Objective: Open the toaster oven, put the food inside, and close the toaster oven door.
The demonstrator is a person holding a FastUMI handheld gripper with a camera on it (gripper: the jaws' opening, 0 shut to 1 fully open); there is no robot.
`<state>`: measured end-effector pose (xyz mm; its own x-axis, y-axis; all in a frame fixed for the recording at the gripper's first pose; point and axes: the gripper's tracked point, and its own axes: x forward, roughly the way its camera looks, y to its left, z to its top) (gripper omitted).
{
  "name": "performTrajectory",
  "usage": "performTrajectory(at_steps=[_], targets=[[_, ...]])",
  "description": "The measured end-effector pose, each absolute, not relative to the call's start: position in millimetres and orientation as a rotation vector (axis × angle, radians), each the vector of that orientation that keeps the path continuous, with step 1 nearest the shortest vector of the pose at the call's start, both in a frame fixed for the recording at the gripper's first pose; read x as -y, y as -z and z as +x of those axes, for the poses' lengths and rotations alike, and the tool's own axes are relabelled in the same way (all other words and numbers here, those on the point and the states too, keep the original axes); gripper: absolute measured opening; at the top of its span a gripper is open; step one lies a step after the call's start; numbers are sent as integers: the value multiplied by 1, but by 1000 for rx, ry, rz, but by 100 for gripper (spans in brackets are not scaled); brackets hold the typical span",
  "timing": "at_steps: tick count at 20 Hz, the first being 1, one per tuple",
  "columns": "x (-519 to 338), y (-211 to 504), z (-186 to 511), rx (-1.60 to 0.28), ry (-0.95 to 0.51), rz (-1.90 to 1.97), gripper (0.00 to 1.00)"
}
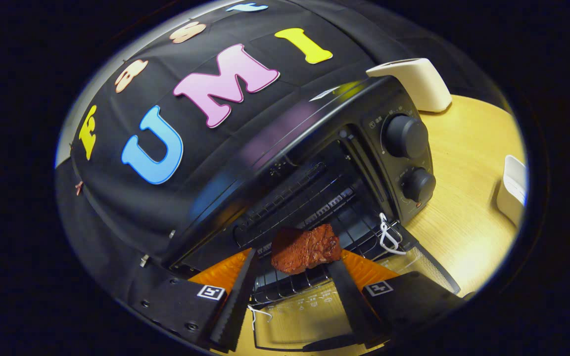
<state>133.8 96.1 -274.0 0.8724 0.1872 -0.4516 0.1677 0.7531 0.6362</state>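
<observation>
We grip meat chunk [305, 248] in jaws at toaster oven [324, 148] mouth, door [290, 316] down; dial labels unreadable; surface [463, 163] clear rightwards.

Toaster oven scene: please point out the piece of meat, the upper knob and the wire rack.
piece of meat [306, 248]: gripper view, its middle, held between the gripper [295, 262] fingers.
upper knob [405, 136]: gripper view, its front face.
wire rack [285, 286]: gripper view, bars under the meat.

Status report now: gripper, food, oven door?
Gripper shut on meat piece. Toaster oven door open, meat over wire rack. Nothing blocking.
</observation>
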Motion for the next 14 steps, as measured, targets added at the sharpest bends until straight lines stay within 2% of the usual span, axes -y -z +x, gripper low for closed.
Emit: performTrajectory(at_steps=[1, 6, 14], targets=[[-95, 275, 131, -528, -11, 698, 91], [-88, 277, 116, -551, -15, 456, 98], [-77, 271, 83, -626, -52, 382, 98]])
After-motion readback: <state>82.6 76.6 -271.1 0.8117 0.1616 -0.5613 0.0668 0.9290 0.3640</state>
